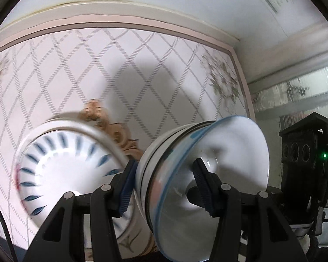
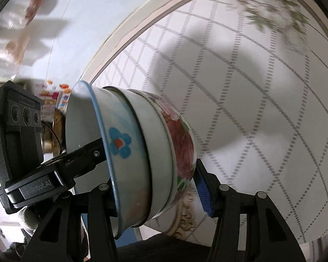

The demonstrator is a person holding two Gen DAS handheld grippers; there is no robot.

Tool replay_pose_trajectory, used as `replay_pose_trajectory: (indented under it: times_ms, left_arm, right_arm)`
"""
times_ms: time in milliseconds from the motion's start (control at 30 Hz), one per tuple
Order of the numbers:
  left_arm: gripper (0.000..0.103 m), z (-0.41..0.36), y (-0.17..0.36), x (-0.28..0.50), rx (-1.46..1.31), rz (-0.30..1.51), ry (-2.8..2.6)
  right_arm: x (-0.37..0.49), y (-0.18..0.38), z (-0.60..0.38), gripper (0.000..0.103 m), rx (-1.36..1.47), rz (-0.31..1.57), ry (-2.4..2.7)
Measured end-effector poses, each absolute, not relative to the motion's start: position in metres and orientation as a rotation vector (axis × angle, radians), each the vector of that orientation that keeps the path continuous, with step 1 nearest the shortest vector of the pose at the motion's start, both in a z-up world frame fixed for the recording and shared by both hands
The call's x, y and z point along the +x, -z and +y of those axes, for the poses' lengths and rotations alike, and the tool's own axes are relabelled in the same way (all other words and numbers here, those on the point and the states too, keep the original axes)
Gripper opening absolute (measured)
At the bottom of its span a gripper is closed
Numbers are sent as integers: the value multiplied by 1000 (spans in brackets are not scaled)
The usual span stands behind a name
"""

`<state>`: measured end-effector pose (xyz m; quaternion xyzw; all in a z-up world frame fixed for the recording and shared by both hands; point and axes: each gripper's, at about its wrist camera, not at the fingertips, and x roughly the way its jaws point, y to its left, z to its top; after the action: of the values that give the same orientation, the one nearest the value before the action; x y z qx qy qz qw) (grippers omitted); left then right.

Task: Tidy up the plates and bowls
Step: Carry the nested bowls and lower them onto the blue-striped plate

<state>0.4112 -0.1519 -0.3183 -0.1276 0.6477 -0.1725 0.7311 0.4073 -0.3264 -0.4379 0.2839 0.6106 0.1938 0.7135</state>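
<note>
The worktop [image 1: 81,69], covered in a pale cloth with a grey dashed diamond grid and blurred flower sprigs, filled most of both views, tilted steeply by the way the cameras were held. Dark shadows lay across it.

A stack of nested bowls [image 2: 142,152] was lifted clear of that cloth, lying on its side between the two claws. From the right wrist the outermost bowl [image 2: 118,144] showed a blue rim and a blue flower with a red centre; a plain white bowl sat inside it, and at the far end a bowl painted with red roses [image 2: 181,144]. From the left wrist the same stack [image 1: 207,166] showed its white inside, blue-edged.

A separate white bowl with dark blue leaf marks [image 1: 61,170], badly blurred, sat to the left beyond the left claw; whether it rested on the cloth I could not tell.

The left claw [image 1: 164,181] was clamped on the stack's rim, one finger inside, one outside. The right claw [image 2: 155,187] bracketed the stack from below; whether its pads pressed the bowls I could not tell.
</note>
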Motion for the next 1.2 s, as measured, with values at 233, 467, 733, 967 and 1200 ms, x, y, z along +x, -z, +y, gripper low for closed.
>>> replay_pose_trajectory:
  times_ms: [233,467,733,967,1200]
  left_arm:
    - [50,-91,315,400,-333,1414,257]
    - [50,-44,327,389,-384,1418,164]
    - [50,-13,342,381,-436,1431,127]
    - [50,-9,348,380,-441,1439,124]
    - [50,-10,356,383,-434,1447,127]
  right_arm:
    - [421,436,-265,56,557,1397,-554]
    - [430,452,-210,56,488,1448,-641]
    - [428,469,-181,56,452,1490,-659]
    - [428,479,-171,56,442,1505,-648]
    - [431,484,-157,56,437,1515,-628]
